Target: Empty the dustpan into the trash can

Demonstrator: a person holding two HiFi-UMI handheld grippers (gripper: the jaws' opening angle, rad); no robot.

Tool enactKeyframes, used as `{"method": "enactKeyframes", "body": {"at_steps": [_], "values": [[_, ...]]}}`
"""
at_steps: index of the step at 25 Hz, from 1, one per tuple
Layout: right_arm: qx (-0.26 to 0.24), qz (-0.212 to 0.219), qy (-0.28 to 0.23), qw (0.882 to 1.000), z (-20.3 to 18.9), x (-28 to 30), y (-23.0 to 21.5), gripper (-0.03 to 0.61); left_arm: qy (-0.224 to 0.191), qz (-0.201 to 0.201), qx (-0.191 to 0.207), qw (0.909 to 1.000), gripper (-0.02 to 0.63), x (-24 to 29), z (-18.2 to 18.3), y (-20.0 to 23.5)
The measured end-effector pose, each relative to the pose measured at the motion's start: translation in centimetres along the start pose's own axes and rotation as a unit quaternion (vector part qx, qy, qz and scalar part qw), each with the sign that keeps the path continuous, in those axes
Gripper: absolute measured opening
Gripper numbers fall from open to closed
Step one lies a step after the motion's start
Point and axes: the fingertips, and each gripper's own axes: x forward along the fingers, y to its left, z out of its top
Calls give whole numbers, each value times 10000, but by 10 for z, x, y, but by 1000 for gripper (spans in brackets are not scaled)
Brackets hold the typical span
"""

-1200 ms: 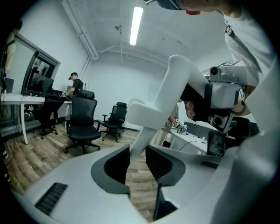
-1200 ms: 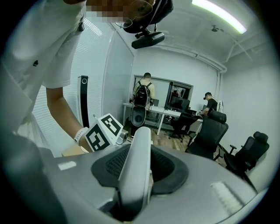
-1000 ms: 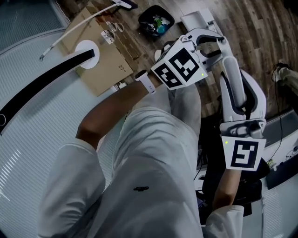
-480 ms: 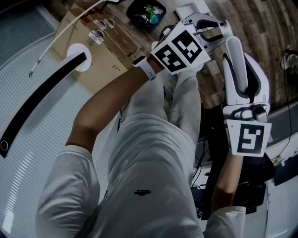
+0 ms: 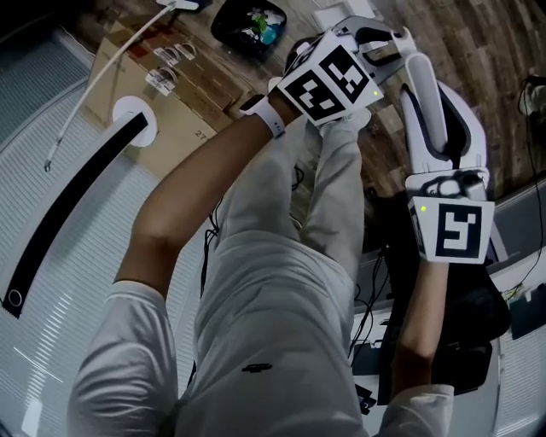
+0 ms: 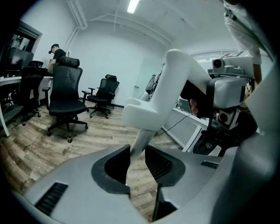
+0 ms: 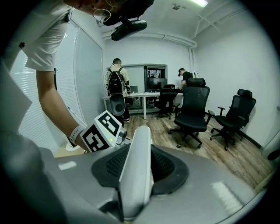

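Grip: left claw (image 6: 138, 157) pinches white curved plastic dustpan (image 5: 431, 111) at end nearer black litter-filled trash can (image 5: 247, 21); right claw (image 7: 138, 168) pinches far end. Advice: hold level until over can, then tip slowly.

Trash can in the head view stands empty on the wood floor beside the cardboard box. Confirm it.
Not empty: the head view shows the trash can holds pale and teal scraps. It does stand on the wood floor beside the cardboard box.

Black-and-white squares are shown on the left gripper (image 5: 388, 43) and right gripper (image 5: 444, 177). The dustpan (image 5: 426, 102) is seen white — the trash can (image 5: 229, 19), at 12 o'clock, black; the floor (image 5: 503, 34), brown wood-grain.
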Motion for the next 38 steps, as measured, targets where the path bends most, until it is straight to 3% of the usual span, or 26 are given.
{"method": "enactKeyframes", "body": {"at_steps": [6, 13, 18, 22, 31, 34, 38], "values": [[101, -50, 130, 9999, -20, 0, -19, 133, 66, -14, 12, 10000, 112, 23, -5, 1], [-247, -385, 312, 9985, -23, 0, -48, 146, 73, 31, -47, 10000, 112, 44, 5, 4], [-221, -372, 219, 9988, -20, -2, -54, 152, 66, 58, -140, 9999, 115, 50, 6, 5], [-222, -551, 73, 9982, -17, -11, -60, 227, 29, 138, -180, 9997, 104, 52, 8, 6], [141, -827, -223, 9962, -10, -29, -72, 253, -17, 198, -188, 9996, 109, 38, 8, -2], [51, -998, -241, 9947, -6, -37, -73, 270, -62, 228, -207, 9995, 109, 29, 9, -8], [-33, -882, -251, 9958, 0, -43, -65, 298, -129, 322, -201, 9992, 109, 11, 15, -15]]}}
